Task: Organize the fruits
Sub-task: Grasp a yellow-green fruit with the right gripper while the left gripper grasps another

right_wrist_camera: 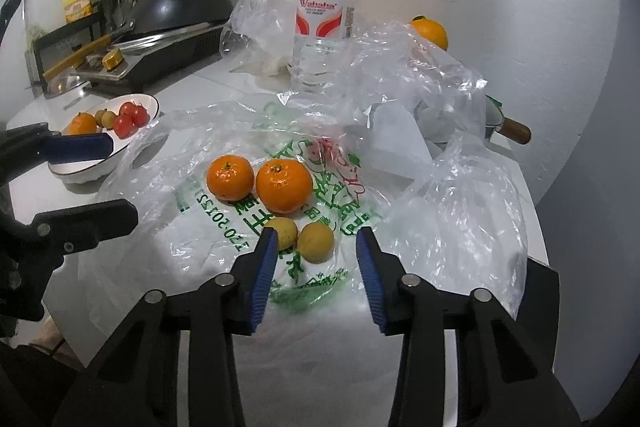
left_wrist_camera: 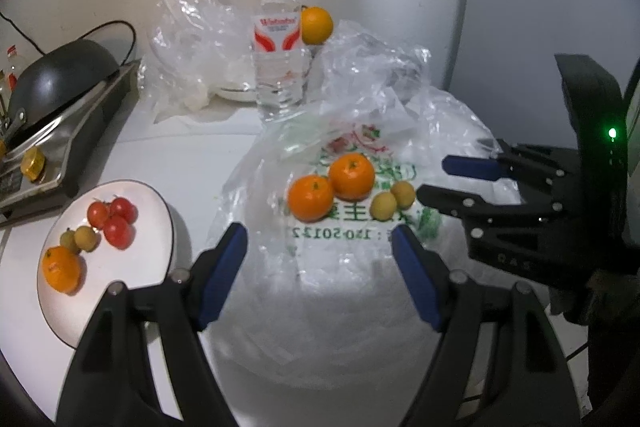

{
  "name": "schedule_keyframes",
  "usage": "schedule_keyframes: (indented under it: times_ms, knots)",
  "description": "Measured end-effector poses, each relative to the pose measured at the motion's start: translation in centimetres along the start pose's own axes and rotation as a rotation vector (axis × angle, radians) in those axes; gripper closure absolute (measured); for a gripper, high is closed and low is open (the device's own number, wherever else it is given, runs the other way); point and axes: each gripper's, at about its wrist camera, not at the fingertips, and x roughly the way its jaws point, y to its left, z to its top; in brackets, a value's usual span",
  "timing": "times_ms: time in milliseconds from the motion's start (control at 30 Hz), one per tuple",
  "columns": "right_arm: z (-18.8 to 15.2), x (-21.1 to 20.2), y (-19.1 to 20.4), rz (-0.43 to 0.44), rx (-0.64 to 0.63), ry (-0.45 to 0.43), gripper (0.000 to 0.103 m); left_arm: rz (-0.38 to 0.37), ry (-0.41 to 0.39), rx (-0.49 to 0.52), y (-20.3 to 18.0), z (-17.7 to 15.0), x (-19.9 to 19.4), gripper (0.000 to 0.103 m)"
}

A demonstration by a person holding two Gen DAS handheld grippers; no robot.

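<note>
Two oranges lie side by side on a flattened printed plastic bag. Two small yellow-brown fruits sit beside them. My right gripper is open just short of the small fruits, and its pads touch neither. My left gripper is open and empty over the bag's near part. A white plate at the left holds red tomatoes, an orange and small fruits.
A water bottle stands behind the bag, with a lone orange by the wall. Crumpled clear bags lie around. A black wok sits on a stove at the left. A wooden-handled pot pokes out at the right.
</note>
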Motion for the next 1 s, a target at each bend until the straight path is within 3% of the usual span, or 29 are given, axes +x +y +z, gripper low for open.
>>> schedule_keyframes:
  times_ms: [267, 700, 833, 1000]
  knots:
    - [0.3, 2.4, -0.7, 0.021, -0.005, 0.049, 0.066, -0.028, 0.024, -0.019, -0.2, 0.4, 1.5, 0.028]
    - [0.3, 4.6, -0.9, 0.085, 0.045, 0.102, 0.066, -0.010, 0.049, 0.006, -1.0, 0.7, 2.9, 0.028]
    - [0.4, 4.5, -0.8, 0.087, 0.030, 0.091, 0.076, -0.005, 0.058, 0.024, -1.6, 0.8, 3.2, 0.028]
    - [0.2, 4.3, -1.2, 0.110, 0.038, 0.086, 0.077, 0.000, 0.061, 0.036, -2.1, 1.0, 3.5, 0.028]
